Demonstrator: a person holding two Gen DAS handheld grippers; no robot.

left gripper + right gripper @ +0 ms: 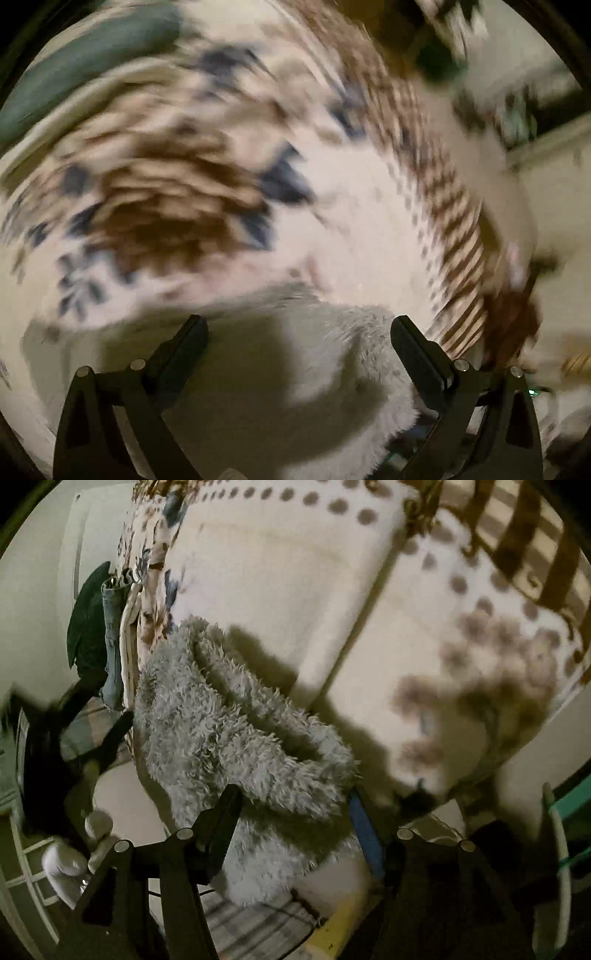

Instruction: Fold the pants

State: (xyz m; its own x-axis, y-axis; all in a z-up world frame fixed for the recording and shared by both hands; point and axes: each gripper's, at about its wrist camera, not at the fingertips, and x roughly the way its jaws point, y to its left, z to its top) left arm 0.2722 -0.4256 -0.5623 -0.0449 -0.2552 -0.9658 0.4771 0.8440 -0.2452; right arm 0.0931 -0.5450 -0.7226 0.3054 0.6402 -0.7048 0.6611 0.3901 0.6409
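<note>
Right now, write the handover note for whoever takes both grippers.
Left gripper: open, holding nothing, over the near end of the fluffy pants; that view is blurred.
Right gripper: open, holding nothing, its fingers either side of the fluffy grey pants.
The pants lie bunched on the patterned bedspread, one end hanging over the bed's edge.
Done: no neat fold shows.
Left: grip the pants, spread them flat, then fold; probably start at the overhanging end.

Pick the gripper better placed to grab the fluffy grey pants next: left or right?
Right, probably. The right gripper is open with the pants edge between its fingers, sharp view. The left gripper, also open, is above them but heavily motion-blurred.
</note>
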